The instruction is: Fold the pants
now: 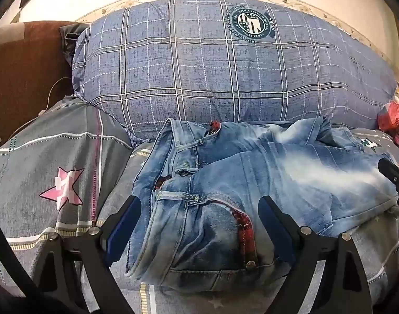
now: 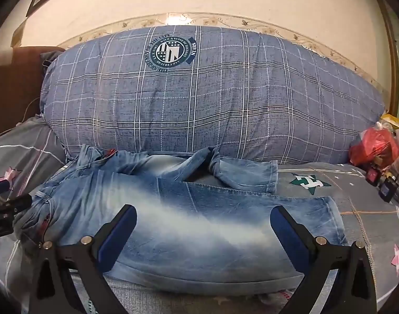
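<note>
Faded light-blue jeans (image 1: 225, 172) lie on the bed, waist to the left with red plaid pocket lining showing, legs running right (image 2: 199, 209). One leg lies doubled over the other, its hem (image 2: 251, 175) near the pillow. My left gripper (image 1: 199, 209) is open, its blue-padded fingers on either side of the waistband and hip, holding nothing. My right gripper (image 2: 203, 218) is open over the thigh and lower leg, holding nothing. The right gripper's tip also shows at the right edge of the left wrist view (image 1: 394, 175).
A large blue plaid pillow (image 1: 225, 65) stands right behind the jeans. A grey cushion with a pink star (image 1: 50, 172) lies at the left. The grey star-print bedsheet (image 2: 356, 204) spreads to the right. Red bags and small items (image 2: 377, 146) sit at the far right.
</note>
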A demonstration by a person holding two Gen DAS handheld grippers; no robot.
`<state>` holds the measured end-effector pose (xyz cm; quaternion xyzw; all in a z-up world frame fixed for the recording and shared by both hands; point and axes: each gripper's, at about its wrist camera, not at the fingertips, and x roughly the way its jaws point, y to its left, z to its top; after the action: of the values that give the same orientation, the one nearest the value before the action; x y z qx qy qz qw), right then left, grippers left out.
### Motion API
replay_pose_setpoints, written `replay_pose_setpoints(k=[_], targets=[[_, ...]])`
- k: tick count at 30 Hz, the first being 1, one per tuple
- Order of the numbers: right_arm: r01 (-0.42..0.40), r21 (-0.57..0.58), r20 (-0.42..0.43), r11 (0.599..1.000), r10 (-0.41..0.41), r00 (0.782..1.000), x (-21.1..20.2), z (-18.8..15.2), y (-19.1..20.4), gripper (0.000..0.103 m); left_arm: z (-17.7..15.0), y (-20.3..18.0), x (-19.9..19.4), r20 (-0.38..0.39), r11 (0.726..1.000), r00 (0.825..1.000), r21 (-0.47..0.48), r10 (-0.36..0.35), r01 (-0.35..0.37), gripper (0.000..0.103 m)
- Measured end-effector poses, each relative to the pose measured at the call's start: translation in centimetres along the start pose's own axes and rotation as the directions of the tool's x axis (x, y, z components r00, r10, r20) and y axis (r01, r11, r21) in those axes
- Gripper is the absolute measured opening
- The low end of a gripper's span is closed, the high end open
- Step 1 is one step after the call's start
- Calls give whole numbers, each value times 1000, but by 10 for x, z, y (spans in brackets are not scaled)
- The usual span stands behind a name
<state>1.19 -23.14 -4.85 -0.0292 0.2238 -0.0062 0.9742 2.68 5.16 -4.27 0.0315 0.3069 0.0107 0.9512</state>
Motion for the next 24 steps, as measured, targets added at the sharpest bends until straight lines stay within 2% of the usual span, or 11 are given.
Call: replay_pose_setpoints(k=[18,24], targets=[[-10,26,-25,1000,10,1000,-4,1,-8,103,-5,12,8,-40,1000,999,-8,7,-7,91],[-101,75,-104,992,109,989,6,15,-19,103,-3,16,16,-74,1000,997,-12,8,-9,91]])
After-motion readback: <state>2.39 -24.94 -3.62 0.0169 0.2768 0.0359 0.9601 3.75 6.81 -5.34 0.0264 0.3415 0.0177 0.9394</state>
